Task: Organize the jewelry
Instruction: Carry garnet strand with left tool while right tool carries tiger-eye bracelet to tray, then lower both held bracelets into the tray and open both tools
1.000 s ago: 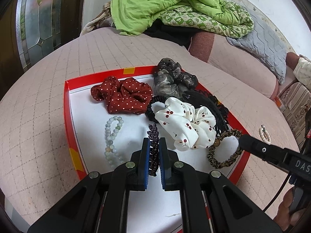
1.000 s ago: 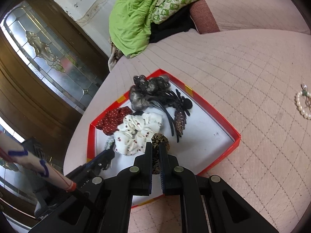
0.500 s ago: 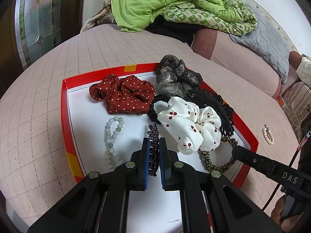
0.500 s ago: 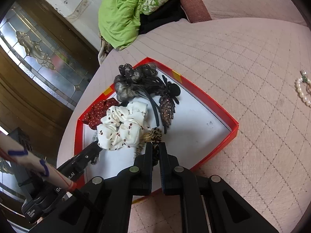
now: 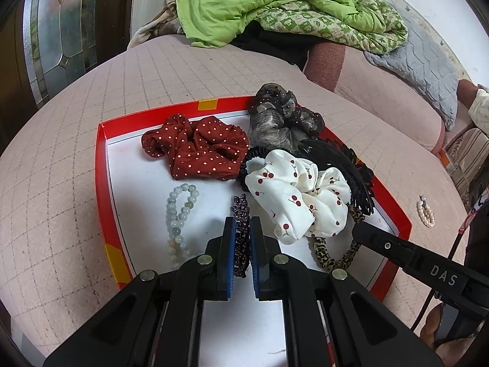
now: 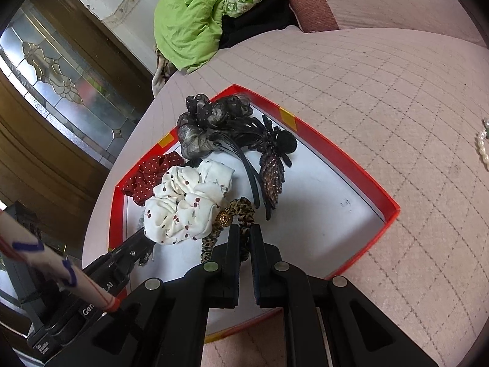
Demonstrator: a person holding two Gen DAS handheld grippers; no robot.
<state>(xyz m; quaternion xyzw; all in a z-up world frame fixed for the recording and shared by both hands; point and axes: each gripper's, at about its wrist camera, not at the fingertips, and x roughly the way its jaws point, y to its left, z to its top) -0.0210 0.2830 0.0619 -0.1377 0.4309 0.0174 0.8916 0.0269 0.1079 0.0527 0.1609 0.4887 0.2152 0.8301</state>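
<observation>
A red-rimmed tray (image 5: 102,183) with a white floor lies on the pink quilted bed. My left gripper (image 5: 242,223) is shut on a dark purple beaded hair clip (image 5: 240,214) over the tray's near part. To its left lies a pale green bead bracelet (image 5: 180,214). My right gripper (image 6: 244,229) is shut on a leopard-print hair tie (image 6: 241,211) with a gold bead, low over the tray floor beside the white cherry scrunchie (image 6: 183,208). In the left wrist view the tie (image 5: 330,257) loops out from the right gripper's tip (image 5: 360,232).
The tray (image 6: 345,159) also holds a red dotted scrunchie (image 5: 198,153), a grey-black sheer scrunchie (image 5: 275,122), a black claw clip (image 5: 345,165) and a brown beaded clip (image 6: 272,177). A pearl bracelet (image 5: 425,212) lies on the bed to the right. Green bedding (image 5: 259,3) is piled behind.
My right gripper has sunk a little toward the tray floor with the leopard tie, which now lies nearer the tray's front edge. The left gripper still holds the purple clip in place.
</observation>
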